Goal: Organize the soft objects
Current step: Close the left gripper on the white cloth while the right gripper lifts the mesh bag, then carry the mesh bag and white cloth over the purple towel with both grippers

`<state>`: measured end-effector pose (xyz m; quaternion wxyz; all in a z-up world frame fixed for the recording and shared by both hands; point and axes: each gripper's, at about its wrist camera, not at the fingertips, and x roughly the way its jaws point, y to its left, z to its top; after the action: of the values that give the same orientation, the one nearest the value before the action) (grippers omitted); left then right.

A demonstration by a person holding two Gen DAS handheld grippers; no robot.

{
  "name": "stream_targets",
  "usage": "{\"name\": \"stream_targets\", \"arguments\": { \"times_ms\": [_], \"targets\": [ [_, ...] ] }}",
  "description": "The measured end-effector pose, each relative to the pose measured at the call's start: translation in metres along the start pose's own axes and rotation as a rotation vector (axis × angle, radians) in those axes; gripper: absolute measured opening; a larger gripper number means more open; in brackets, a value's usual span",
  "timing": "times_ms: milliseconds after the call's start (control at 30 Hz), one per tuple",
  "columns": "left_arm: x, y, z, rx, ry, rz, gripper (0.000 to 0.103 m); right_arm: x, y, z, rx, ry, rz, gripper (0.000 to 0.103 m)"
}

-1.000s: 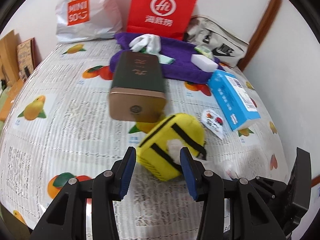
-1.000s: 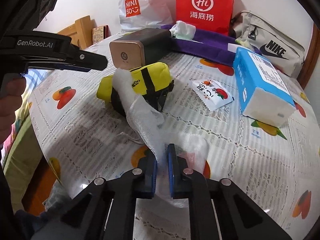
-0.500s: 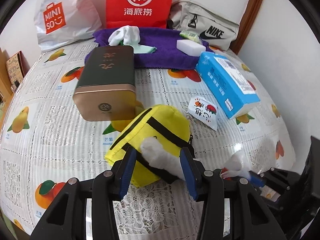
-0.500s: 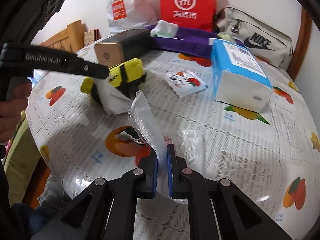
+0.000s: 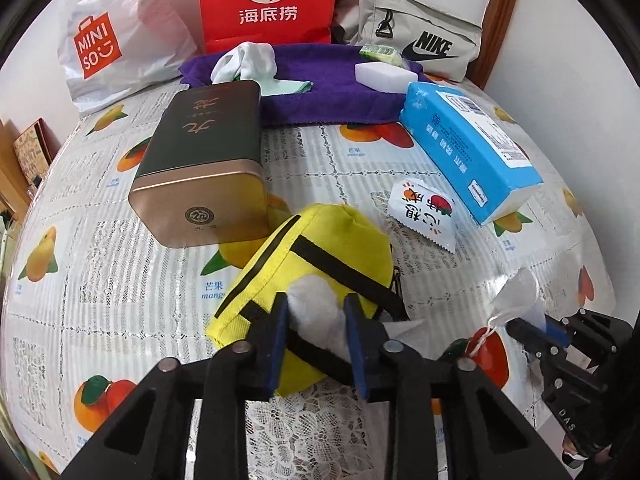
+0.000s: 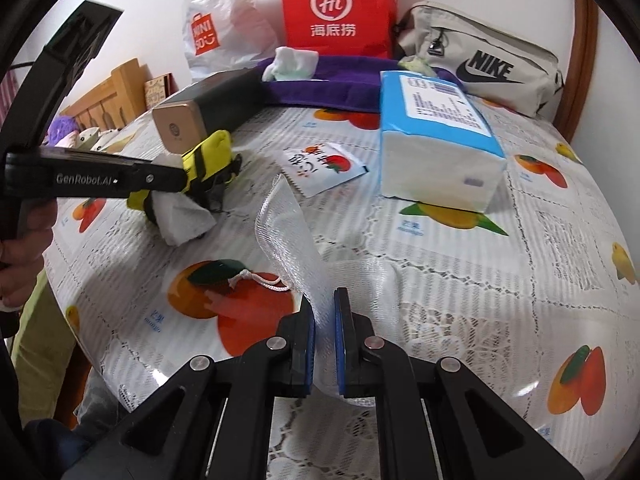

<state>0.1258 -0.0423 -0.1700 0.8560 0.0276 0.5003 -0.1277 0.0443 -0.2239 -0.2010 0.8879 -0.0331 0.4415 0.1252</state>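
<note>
Yellow fabric with black straps is forming a soft pouch (image 5: pixel 320 264) at the lower centre of the left wrist frame, lying on a glossy, fruit-printed tablecloth (image 5: pixel 100 248) just below a smooth, boxy gold-and-dark tin (image 5: pixel 208 160). Fluffy white wadding (image 5: pixel 316 312) is poking out of the pouch and sitting between the blue pads of the left gripper (image 5: pixel 316 344), whose jaws are closing around it. At the lower centre of the right wrist frame, the right gripper (image 6: pixel 325 344) is pinching a gauzy, see-through mesh bag (image 6: pixel 288 236), its jaws clenched on the thin netting, which is curling upward, a white drawstring (image 6: pixel 260 280) trailing left. A blue rectangular tissue pack (image 6: pixel 436 136) is lying at upper right, a crinkly snack sachet (image 6: pixel 320 166) beside it.
</note>
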Motion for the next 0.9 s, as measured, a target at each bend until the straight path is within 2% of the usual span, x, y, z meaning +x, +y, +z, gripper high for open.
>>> {"name": "stream_targets", "arguments": {
  "times_ms": [333,700,900],
  "targets": [
    [-0.022,0.014,0.007,-0.039,-0.060,-0.043,0.021,-0.007,-0.022,0.013,0.057,-0.003,-0.044,0.005],
    [-0.046,0.048,0.007,-0.122,-0.106,-0.001,0.021,-0.020,-0.039,0.031,0.094,-0.021,-0.094,0.005],
    [-0.059,0.061,0.008,-0.164,-0.139,-0.009,0.021,-0.025,-0.041,0.039,0.094,-0.034,-0.104,0.005]
  ]
}}
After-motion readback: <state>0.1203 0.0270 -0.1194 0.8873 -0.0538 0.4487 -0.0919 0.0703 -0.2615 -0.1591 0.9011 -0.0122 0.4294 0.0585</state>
